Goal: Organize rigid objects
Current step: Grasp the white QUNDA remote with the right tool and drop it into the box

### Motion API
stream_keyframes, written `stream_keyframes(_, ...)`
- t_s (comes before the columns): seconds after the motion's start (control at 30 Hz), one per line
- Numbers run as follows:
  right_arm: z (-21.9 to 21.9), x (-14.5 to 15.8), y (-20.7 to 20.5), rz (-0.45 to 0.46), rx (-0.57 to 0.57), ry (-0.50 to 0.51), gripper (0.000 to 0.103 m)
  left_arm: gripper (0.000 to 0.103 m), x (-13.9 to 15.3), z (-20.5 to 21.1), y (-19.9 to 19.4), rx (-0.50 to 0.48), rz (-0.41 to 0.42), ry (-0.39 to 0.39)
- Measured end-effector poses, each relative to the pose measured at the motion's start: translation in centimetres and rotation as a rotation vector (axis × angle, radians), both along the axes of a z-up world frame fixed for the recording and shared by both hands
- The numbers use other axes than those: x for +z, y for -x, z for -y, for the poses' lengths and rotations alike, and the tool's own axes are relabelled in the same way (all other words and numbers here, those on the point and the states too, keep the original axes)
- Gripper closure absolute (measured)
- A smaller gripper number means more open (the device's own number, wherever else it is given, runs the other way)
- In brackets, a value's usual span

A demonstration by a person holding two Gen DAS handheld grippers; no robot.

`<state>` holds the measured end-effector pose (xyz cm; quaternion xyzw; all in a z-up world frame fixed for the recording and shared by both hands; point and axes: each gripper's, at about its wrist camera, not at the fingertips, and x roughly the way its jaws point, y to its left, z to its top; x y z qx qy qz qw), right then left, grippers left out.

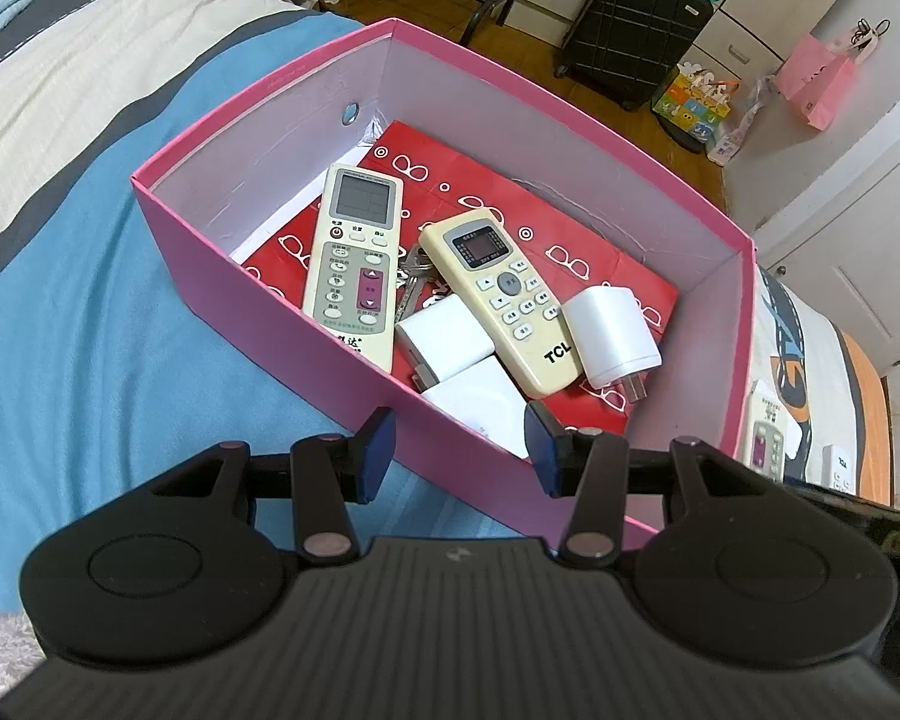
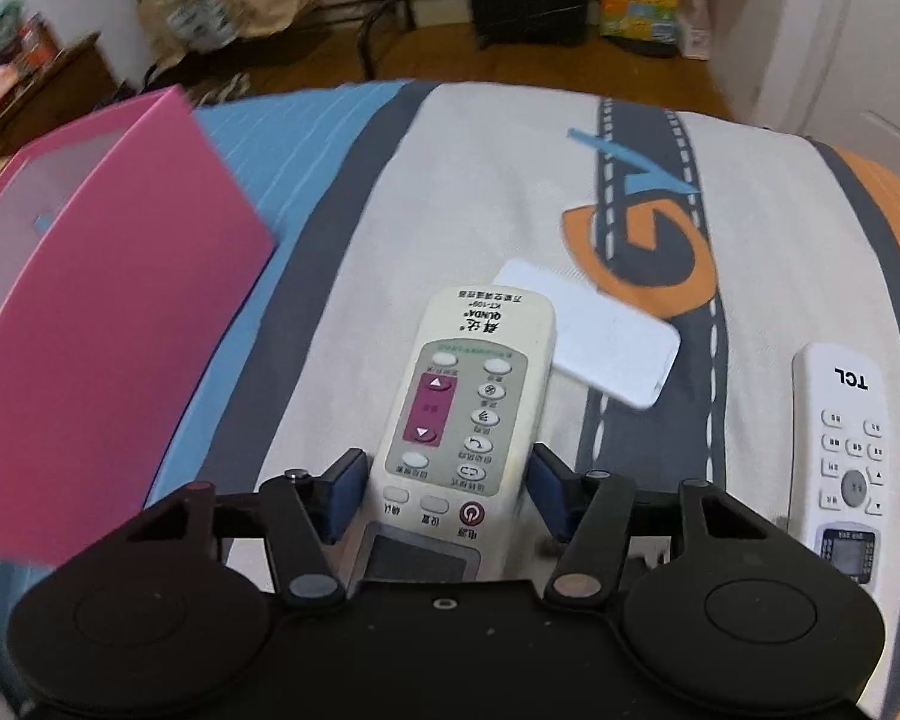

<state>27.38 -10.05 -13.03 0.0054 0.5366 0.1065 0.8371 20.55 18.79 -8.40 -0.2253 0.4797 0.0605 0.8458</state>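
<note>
While hovering over the bed, right gripper spread, straddling a cream remote (pads not pressing). Left gripper parted and empty above the pink box holding two remotes and white chargers.

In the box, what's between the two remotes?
Left wrist view: a bunch of keys lies between the white remote and the TCL remote, with a white charger in the gap nearer the camera.

We see a bed with striped bedding, a wooden floor, white cabinets and a black suitcase.
</note>
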Motion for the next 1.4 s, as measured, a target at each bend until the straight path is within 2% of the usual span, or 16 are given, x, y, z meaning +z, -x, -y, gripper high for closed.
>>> stream_keyframes(0.07,-0.2,-0.5,0.2,-0.005,0.028,0.016,0.039,0.057,0.0,0.0,0.0,0.002,0.001,0.0)
stream_keyframes(0.2,-1.5,-0.9,0.4,0.054,0.079,0.084,0.04,0.057,-0.1,-0.1,0.1,0.005,0.001,0.002)
stream_keyframes(0.37,-1.7,0.9,2.3,0.109,0.098,0.088,0.044,0.057,-0.2,-0.1,0.1,0.005,0.005,0.002)
stream_keyframes(0.6,-2.3,4.4,4.7,0.186,0.114,0.086,0.045,0.057,-0.2,-0.1,0.1,0.005,0.005,0.002)
stream_keyframes(0.8,-2.8,7.0,6.3,0.276,0.099,-0.019,0.045,0.058,-0.3,-0.1,0.1,0.007,0.006,0.009)
stream_keyframes(0.93,-3.2,10.1,7.5,0.345,0.125,-0.11,0.045,0.058,-0.3,-0.1,0.2,0.004,0.01,0.014)
stream_keyframes(1.1,-5.9,15.1,7.9,0.404,0.252,-0.257,0.045,0.058,-0.2,-0.2,0.2,0.003,0.013,0.02)
stream_keyframes(1.2,-8.7,16.4,6.9,0.409,0.334,-0.273,0.045,0.059,-0.2,-0.2,0.3,0.004,0.015,0.024)
stream_keyframes(1.3,-12.3,16.6,5.2,0.428,0.445,-0.223,0.045,0.06,-0.2,-0.3,0.4,0.002,0.019,0.03)
stream_keyframes(1.4,-14.2,15.1,2.8,0.376,0.54,-0.261,0.045,0.06,-0.3,-0.6,0.4,0.007,0.02,0.047)
